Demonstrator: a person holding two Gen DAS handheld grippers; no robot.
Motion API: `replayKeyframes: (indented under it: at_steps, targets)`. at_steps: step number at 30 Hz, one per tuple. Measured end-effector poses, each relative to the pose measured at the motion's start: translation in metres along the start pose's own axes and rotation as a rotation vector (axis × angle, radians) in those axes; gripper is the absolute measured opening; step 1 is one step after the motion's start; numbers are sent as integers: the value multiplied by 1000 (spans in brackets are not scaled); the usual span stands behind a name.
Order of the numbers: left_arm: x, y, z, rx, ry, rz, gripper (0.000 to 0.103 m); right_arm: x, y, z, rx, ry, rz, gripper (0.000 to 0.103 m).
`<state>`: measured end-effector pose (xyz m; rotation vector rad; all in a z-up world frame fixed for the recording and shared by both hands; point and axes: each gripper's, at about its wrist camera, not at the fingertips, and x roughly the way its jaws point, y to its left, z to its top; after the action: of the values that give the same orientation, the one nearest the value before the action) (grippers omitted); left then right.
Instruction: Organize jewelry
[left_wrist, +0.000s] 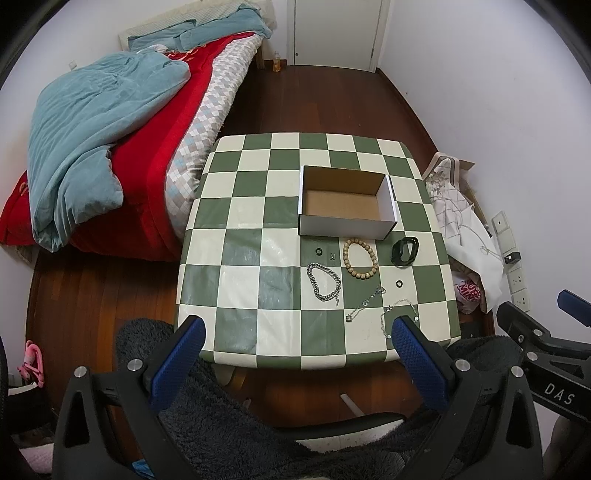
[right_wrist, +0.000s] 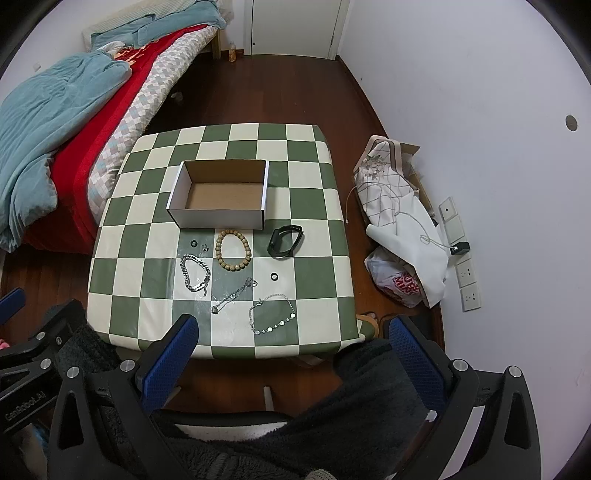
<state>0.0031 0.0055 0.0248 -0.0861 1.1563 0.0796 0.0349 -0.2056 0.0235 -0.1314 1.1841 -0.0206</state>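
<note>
An open, empty cardboard box (left_wrist: 347, 201) (right_wrist: 221, 194) stands on the green-and-white checkered table (left_wrist: 258, 295) (right_wrist: 147, 221). In front of it lie a wooden bead bracelet (left_wrist: 360, 259) (right_wrist: 233, 250), a black band (left_wrist: 405, 252) (right_wrist: 285, 241), a silver chain bracelet (left_wrist: 324, 282) (right_wrist: 195, 273), a thin pendant chain (left_wrist: 365, 303) (right_wrist: 233, 295), a studded silver bracelet (left_wrist: 397, 317) (right_wrist: 272, 314) and small black rings (left_wrist: 318, 252) (right_wrist: 273, 276). My left gripper (left_wrist: 297, 352) and right gripper (right_wrist: 291, 350) are open and empty, held back over the table's near edge.
A bed with a blue blanket (left_wrist: 92, 140) and red cover stands left of the table. Bags and cloth (right_wrist: 399, 229) lie on the floor at the right by wall sockets (right_wrist: 467, 273). A dark fleece chair (left_wrist: 229, 424) is below the grippers.
</note>
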Motion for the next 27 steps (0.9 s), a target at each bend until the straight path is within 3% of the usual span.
replayKeyframes:
  at_steps: [13,18,22,24,27]
  targets:
    - [2,0,-1,-4,-25,23,103,2,-3,1,26,-14,26,103]
    - [21,11,17,-21,-117,124,103,23,-28,10,109,-34,55,103]
    - [58,17,33,-8,-160,267,103,65,-39,18,158,-37,44,103]
    - [82,21,38,-6,-135,311,103,93,-39,20,172,-21,35,96]
    - [122,27,40,-11,-61,328,103,142,-38,25,197,44,72,72]
